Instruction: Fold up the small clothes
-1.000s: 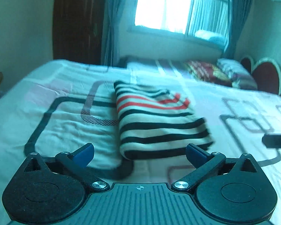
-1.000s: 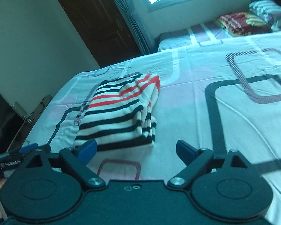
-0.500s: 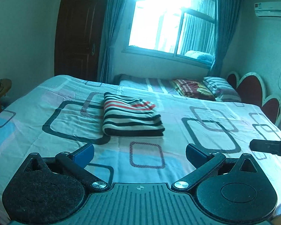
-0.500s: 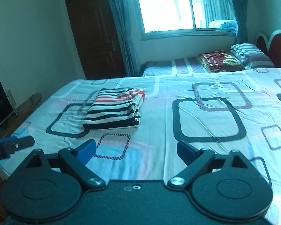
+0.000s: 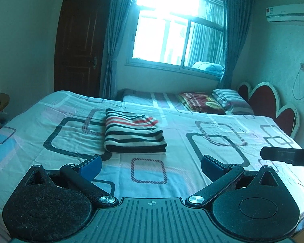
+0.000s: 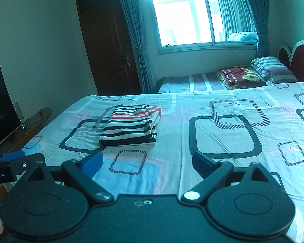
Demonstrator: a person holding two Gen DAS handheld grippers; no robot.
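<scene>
**Striped garment lies folded as 2 grippers hang back from the bed**

Nearest the lens, the left gripper (image 5: 151,167) stands with its blue pads spread wide and nothing between them; the right gripper (image 6: 148,163) is likewise wide and empty. Both hover over the near edge of the bed (image 5: 148,174), well short of the striped garment (image 5: 133,134), which rests as a compact rectangle on the patterned sheet, its thick folded edge toward the cameras. Beyond the garment, a second bed (image 6: 192,82) carries a red cushion (image 6: 240,77) and a striped pillow (image 6: 270,66); behind those stand the window (image 5: 172,38) and a dark door (image 6: 109,46). By the look of the neat stack, folding appears finished and the step in hand is retreat; any next move would call only for checking that no sleeve or hem strays, or fetching another piece. No other clothing shows. The garment's underside and far edge are hidden, so its layer count and type cannot be told. Each camera catches only a tip of the other tool at the frame edge.
</scene>
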